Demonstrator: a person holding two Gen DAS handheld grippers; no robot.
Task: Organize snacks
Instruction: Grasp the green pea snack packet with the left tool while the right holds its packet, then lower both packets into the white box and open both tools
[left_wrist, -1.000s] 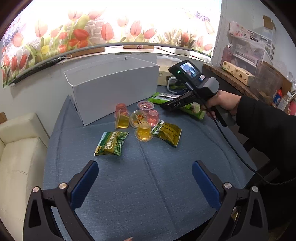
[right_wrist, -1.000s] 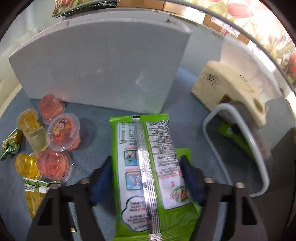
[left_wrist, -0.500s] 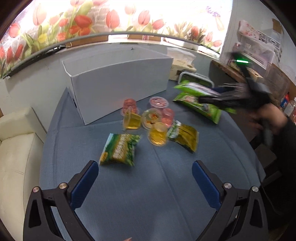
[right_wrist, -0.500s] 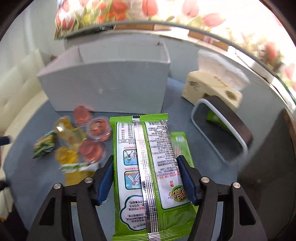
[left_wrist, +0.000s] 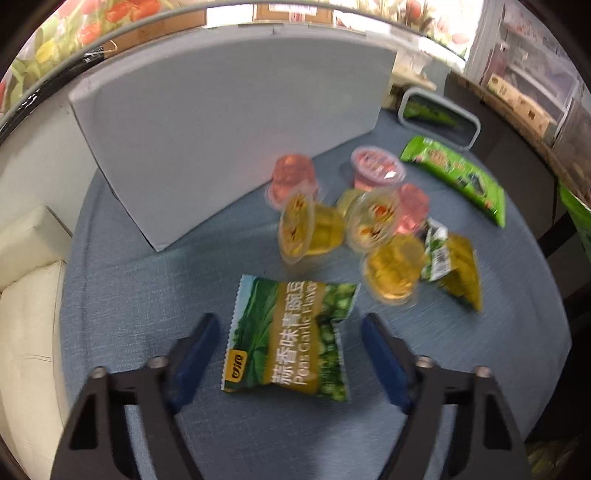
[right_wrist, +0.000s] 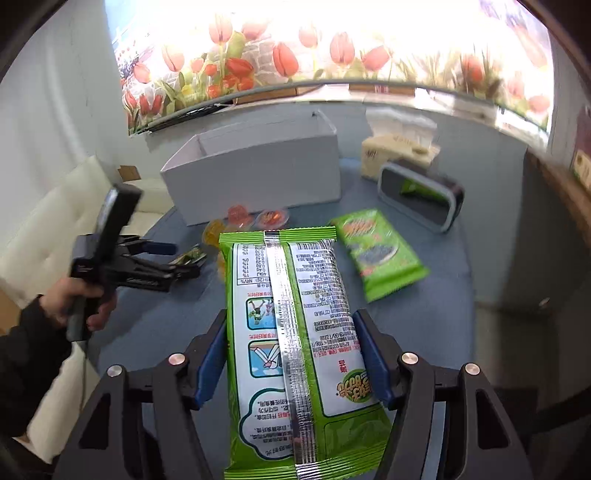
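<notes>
Left of the white box: a cream sofa (left_wrist: 29, 295) sits off the table (left_wrist: 147, 288); we see no snack there.
White box (left_wrist: 221, 140): our landmark, standing at the back of the table; from the right wrist view we see no snack inside its open top, though the floor of it is hidden, so we judge the sorting barely begun.
Pea packet (left_wrist: 291, 339): lying flat on the table in front of the white box, not yet lifted.
Left claw (left_wrist: 291, 358): its jaws are closing with the pea packet between them; the pads do not press on it yet.
Jelly cups (left_wrist: 354, 221): a cluster of pink and yellow ones just in front of the white box, some tipped on their sides, all left to do.
Second small packet (left_wrist: 458, 269): in front and to the right of the white box, touching the cluster, untouched.
Wafer pack (right_wrist: 295, 343): off the table, well in front of the white box.
Right claw (right_wrist: 291, 354): half-open, gripping the wafer pack by its long edges.
Second green pack (right_wrist: 376, 251): flat on the table, right of the white box, waiting.
Grey-rimmed bin (right_wrist: 421, 195): right of the white box, with one green pack showing inside.
Left to do, as we judge: nearly everything.
</notes>
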